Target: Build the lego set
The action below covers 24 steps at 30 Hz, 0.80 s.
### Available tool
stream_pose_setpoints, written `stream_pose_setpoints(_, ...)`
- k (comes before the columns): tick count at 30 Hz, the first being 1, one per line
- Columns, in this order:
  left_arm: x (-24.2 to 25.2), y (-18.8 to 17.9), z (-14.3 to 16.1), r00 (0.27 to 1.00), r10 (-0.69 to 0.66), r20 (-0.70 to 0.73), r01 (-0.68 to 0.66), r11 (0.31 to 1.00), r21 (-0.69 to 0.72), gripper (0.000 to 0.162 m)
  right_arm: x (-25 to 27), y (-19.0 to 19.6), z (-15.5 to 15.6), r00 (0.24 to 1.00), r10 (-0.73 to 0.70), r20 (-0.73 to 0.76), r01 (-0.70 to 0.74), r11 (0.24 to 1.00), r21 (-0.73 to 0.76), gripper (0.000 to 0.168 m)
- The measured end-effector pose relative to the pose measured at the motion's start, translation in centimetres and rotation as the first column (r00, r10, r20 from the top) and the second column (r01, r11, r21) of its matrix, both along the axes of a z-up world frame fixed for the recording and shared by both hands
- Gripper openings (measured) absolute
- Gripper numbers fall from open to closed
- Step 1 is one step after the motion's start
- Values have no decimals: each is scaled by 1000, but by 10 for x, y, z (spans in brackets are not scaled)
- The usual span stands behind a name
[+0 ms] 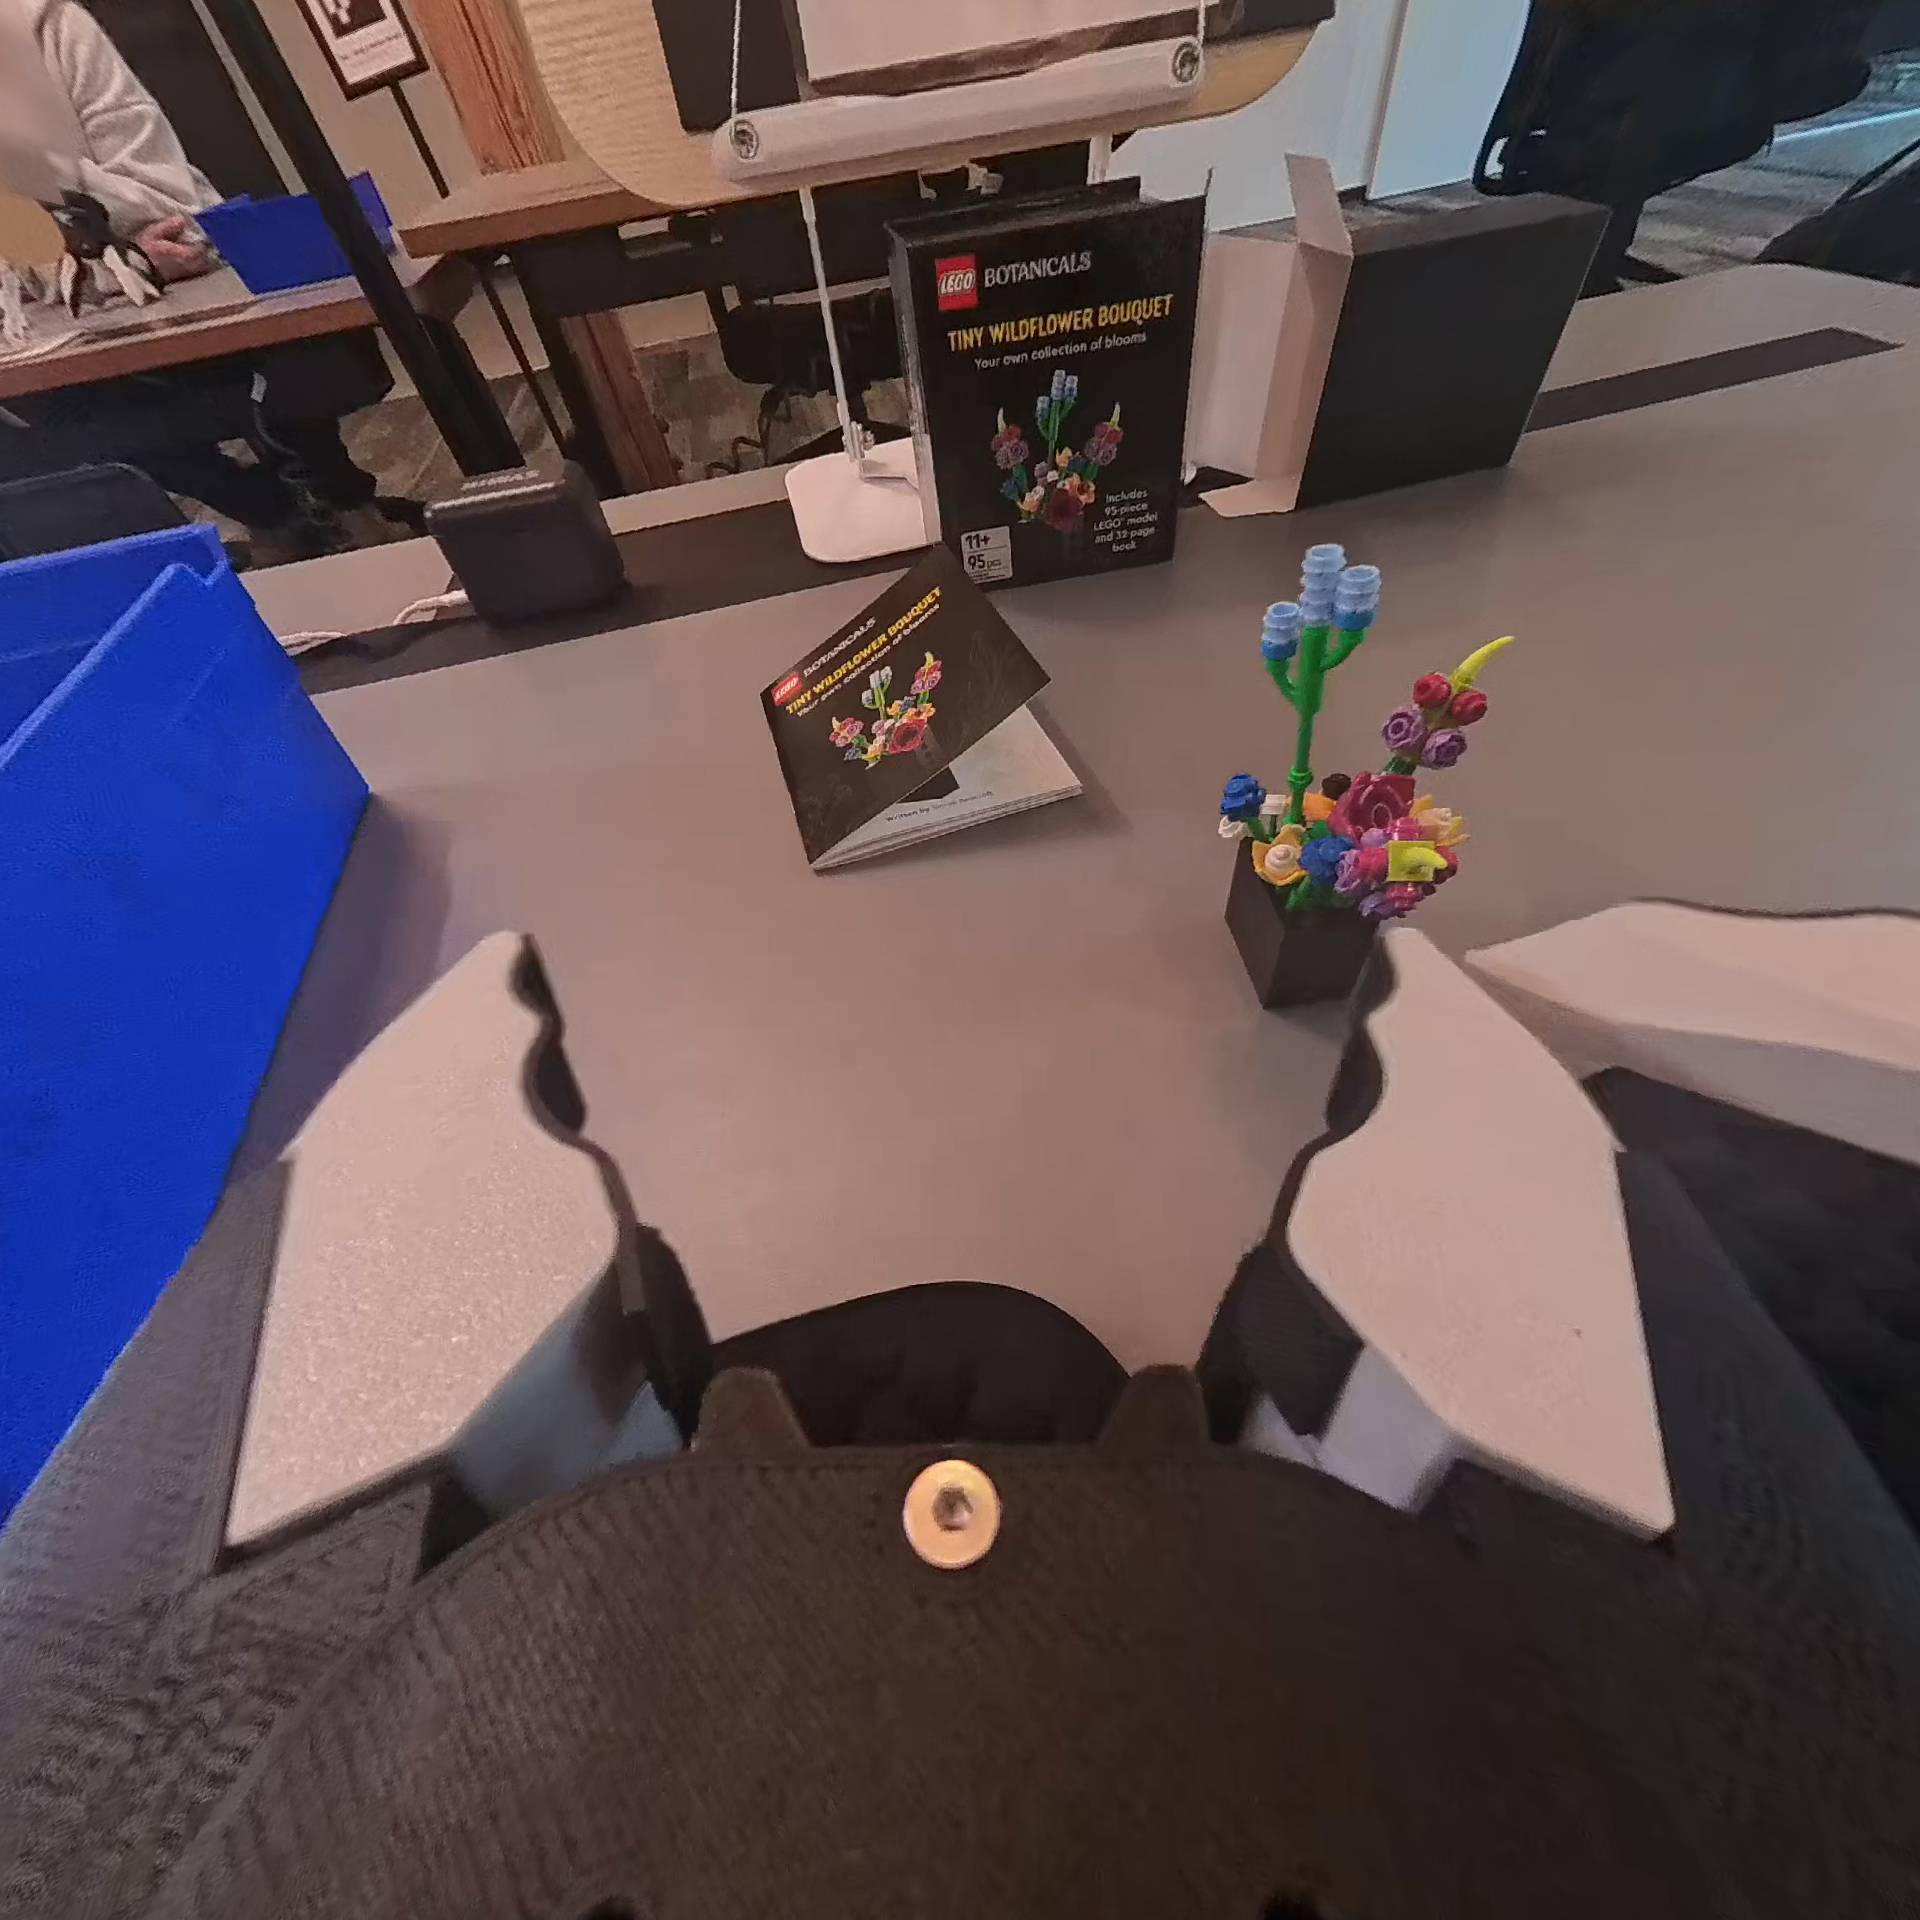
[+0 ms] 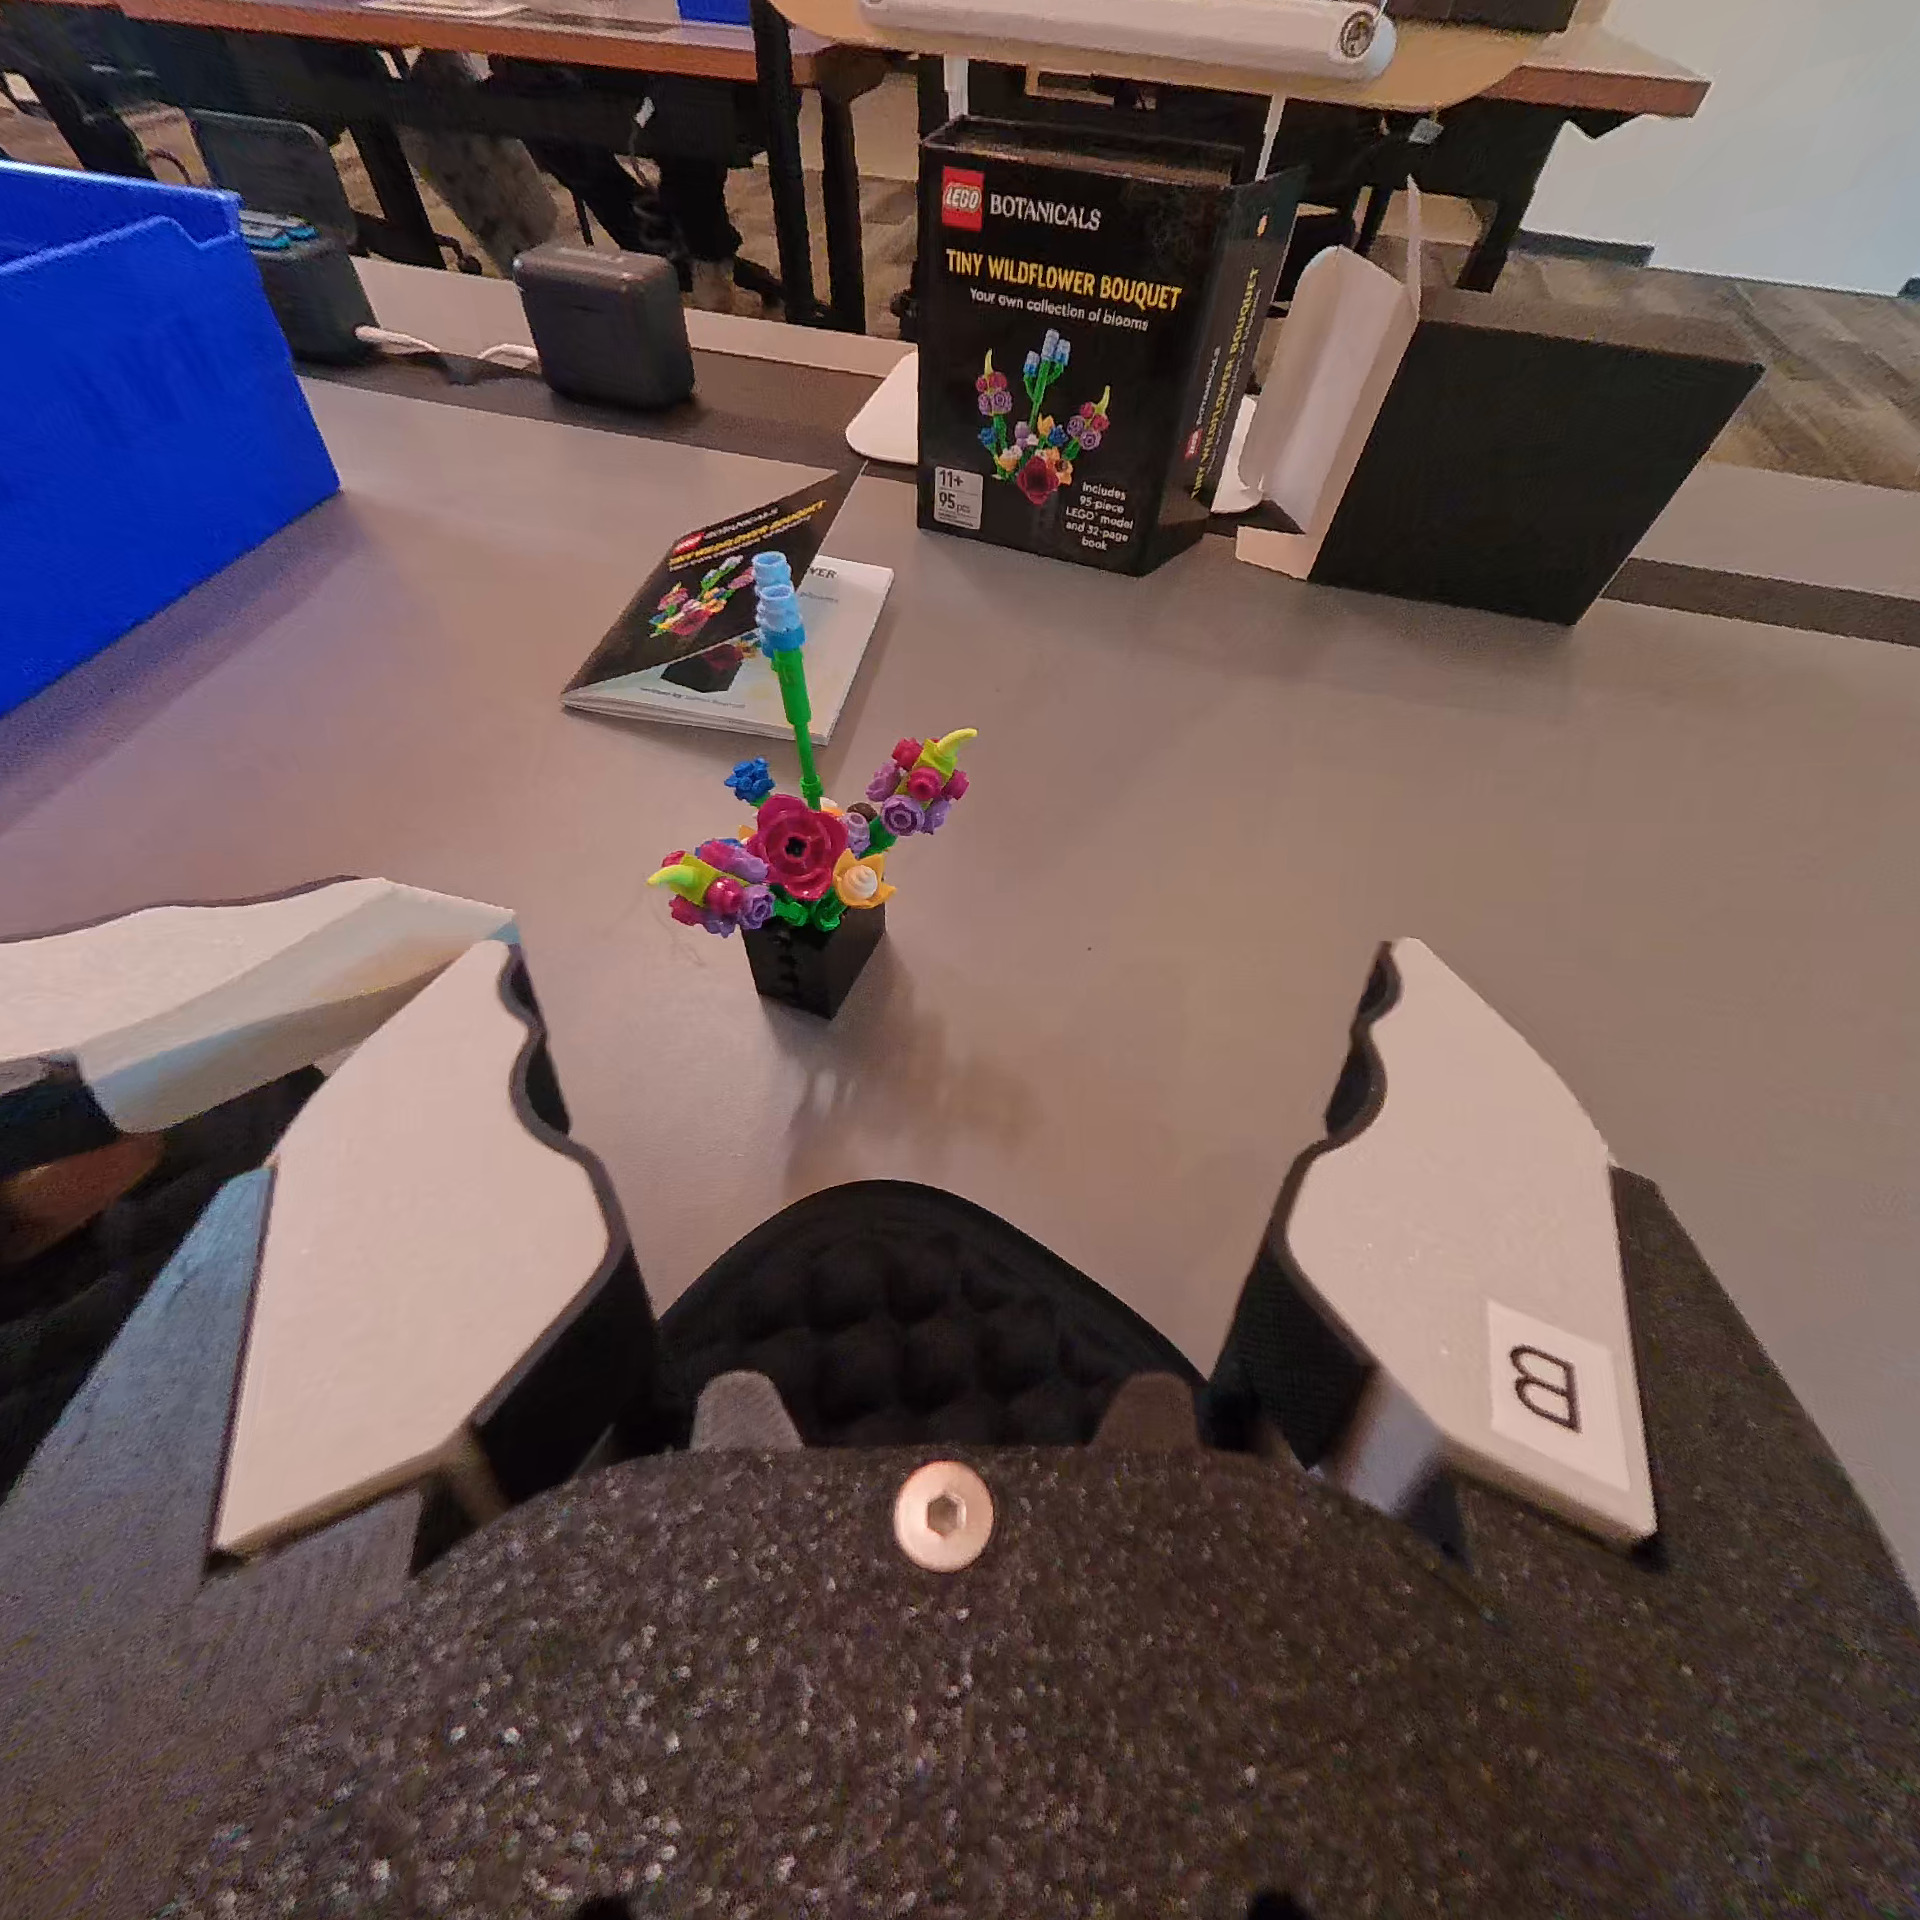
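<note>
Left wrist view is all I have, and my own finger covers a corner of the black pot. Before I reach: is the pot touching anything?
Observer: No. In the right wrist view the black pot stands upright and free on the grey table.
Operator: Is the other gripper holding something?
Observer: No, the right gripper is wide open and empty.
Operator: Where is the pot relative to it?
Observer: Between its fingertips, left of centre, touching neither.

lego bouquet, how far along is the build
Done, it seems: the colourful brick flower bouquet in its black square pot stands assembled on the grey table. In hand: nothing; left claw and right claw are open. No loose pieces visible, so little appears left.
</note>
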<state>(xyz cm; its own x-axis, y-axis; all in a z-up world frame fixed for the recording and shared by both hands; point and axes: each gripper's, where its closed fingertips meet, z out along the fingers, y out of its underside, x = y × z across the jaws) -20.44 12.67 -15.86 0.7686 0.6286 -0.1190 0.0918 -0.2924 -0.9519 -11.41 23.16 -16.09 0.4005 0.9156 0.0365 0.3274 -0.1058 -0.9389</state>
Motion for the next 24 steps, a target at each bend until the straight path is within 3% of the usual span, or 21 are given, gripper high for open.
stream_pose_setpoints(2, 8, 3, 7, 998, -56, -30, 57, 998, 38, 113, 3, -2, 6, 999, 6, -34, -6, 1000, 4, 132)
stream_pose_setpoints(4, 10, -1, 15, 996, -44, -82, 50, 996, 76, 105, 7, -8, 11, 998, 38, -57, -37, 999, 14, 108)
stream_pose_setpoints(5, 14, -3, 20, 991, -61, -118, 72, 993, 93, 82, 11, -12, 15, 996, 59, -73, -58, 998, 22, 81)
stream_pose_setpoints(7, 30, -1, 25, 975, -159, -158, 176, 979, 106, 7, 20, -20, 24, 991, 92, -101, -87, 995, 56, 35)
stream_pose_setpoints(8, 34, 0, 25, 975, -172, -140, 188, 975, 115, 0, 26, -25, 28, 989, 101, -105, -93, 993, 78, 17)
stream_pose_setpoints(10, 37, -3, 20, 978, -166, -124, 175, 982, 65, 0, 42, -49, 42, 979, 148, -140, -132, 984, 120, 0)
stream_pose_setpoints(14, 39, -6, 11, 967, -133, -219, 126, 991, -42, 0, 83, -147, 83, 883, 375, -283, -303, 914, 269, 0)
stream_pose_setpoints(18, 43, -3, 5, 957, -123, -262, 99, 990, -103, 0, 95, -231, 73, 833, 520, -188, -432, 824, 366, 0)
stream_pose_setpoints(21, 45, -1, 3, 954, -120, -276, 87, 988, -129, 0, 83, -252, 52, 844, 533, -58, -468, 785, 406, 0)
stream_pose_setpoints(24, 47, 0, 3, 953, -122, -278, 86, 987, -137, 0, 76, -252, 51, 859, 512, -26, -450, 776, 441, 0)
